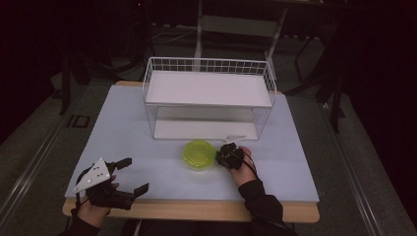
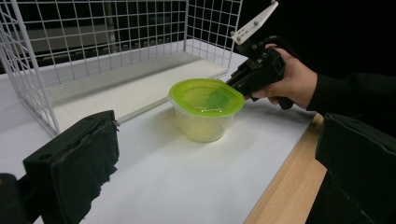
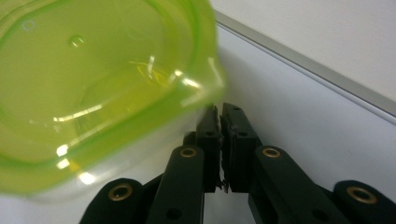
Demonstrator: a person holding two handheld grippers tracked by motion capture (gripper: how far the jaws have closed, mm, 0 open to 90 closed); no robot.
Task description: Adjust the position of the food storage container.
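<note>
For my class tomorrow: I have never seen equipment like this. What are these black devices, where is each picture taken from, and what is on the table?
No robot here: a person holds a two-jaw tool in each hand. The high view looks down on the table; the other two cameras ride on the tools and look along their jaws.

On the table stand a white wire rack and a tub with a green lid.

The left tool, near the table's front edge, is open and holds nothing. The right tool has its jaws shut at the lid's rim; whether they pinch it, the pictures cannot settle.
</note>
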